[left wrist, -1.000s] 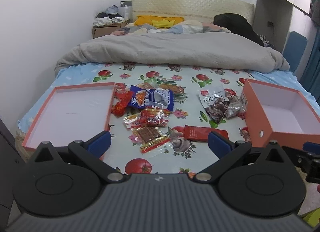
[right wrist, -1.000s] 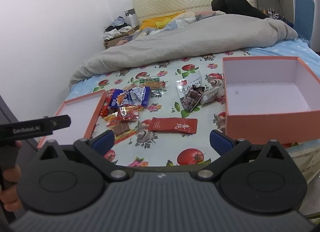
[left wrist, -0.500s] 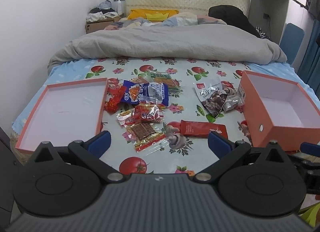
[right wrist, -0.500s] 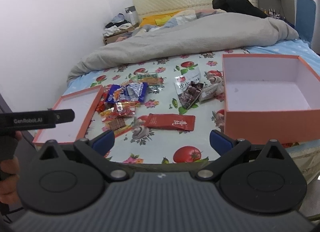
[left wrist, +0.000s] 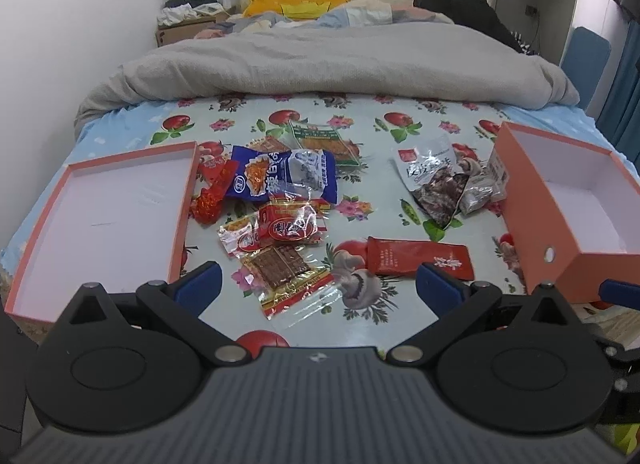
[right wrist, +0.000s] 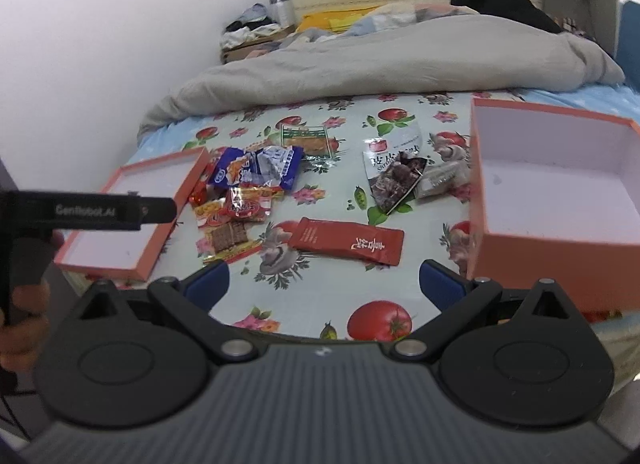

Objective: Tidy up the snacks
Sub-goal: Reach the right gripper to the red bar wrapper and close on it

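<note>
**Both grippers closing in on the snack spread, nothing picked yet**

Since the earlier frames both cameras have pushed forward and lower: the packets fill more of each view and the headboard has slid toward the top edge. No snack has shifted.

We judge this the approach step; sorting not begun. Left gripper (left wrist: 318,278) has its jaws spread wide and empty, low centre of its view, framing the brown-bar packet (left wrist: 286,272). Right gripper (right wrist: 324,278) is likewise wide and empty, hovering near the long red packet (right wrist: 347,242), lower middle of the right view.

Snacks lie loose on the tomato-print cloth (left wrist: 360,131): blue bag (left wrist: 280,175) centre-left, small red packets (left wrist: 290,223) below it, dark jerky pouch (left wrist: 434,183) right of centre, green-edged packet (left wrist: 320,137) further back. Shallow orange lid (left wrist: 182,223) at left edge, deep orange box (left wrist: 576,264) at right edge, both empty.

Next move probably needs a drop onto one flat packet, jaws narrowed over an edge; thin film looks slippery, so we'd pinch a crimped end.
</note>
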The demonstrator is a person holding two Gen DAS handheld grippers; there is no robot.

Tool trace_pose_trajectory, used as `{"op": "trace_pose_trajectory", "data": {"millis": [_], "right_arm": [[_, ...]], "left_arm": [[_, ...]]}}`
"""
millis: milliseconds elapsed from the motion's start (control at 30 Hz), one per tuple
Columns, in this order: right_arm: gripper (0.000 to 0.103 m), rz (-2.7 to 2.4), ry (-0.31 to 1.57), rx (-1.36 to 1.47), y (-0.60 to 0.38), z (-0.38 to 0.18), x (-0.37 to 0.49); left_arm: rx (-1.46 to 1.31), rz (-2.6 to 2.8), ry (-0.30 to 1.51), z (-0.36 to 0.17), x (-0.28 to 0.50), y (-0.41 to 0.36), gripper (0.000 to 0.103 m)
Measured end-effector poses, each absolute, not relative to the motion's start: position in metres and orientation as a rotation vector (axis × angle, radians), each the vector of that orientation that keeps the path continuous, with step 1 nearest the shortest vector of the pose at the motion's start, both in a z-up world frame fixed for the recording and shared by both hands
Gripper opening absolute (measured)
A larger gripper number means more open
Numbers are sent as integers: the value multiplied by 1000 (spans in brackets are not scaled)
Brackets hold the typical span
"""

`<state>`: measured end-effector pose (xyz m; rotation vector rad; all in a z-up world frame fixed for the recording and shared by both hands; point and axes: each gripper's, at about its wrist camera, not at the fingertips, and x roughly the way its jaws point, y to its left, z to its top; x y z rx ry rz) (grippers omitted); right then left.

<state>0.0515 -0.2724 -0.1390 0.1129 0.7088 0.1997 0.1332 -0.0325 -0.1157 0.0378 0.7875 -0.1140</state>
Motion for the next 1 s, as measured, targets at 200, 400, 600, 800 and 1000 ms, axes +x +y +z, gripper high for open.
{"op": "trace_pose_trajectory", "data": {"millis": [200, 400, 600, 800, 1000], "right_arm": [[101, 240, 741, 86, -266, -157, 79], [101, 264, 768, 43, -261, -178, 112], [101, 290, 822, 23, -257, -209, 147], [101, 324, 847, -26, -248, -232, 176], [101, 355, 849, -90, -241, -246, 198]], "left_arm": [[40, -105, 826, -139, 165, -26, 103], [47, -134, 873, -169, 195, -23, 103], [56, -121, 916, -199, 234, -16, 103], [48, -113, 961, -226, 272, -9, 103], [55, -114, 969, -237, 301, -10, 103]]}}
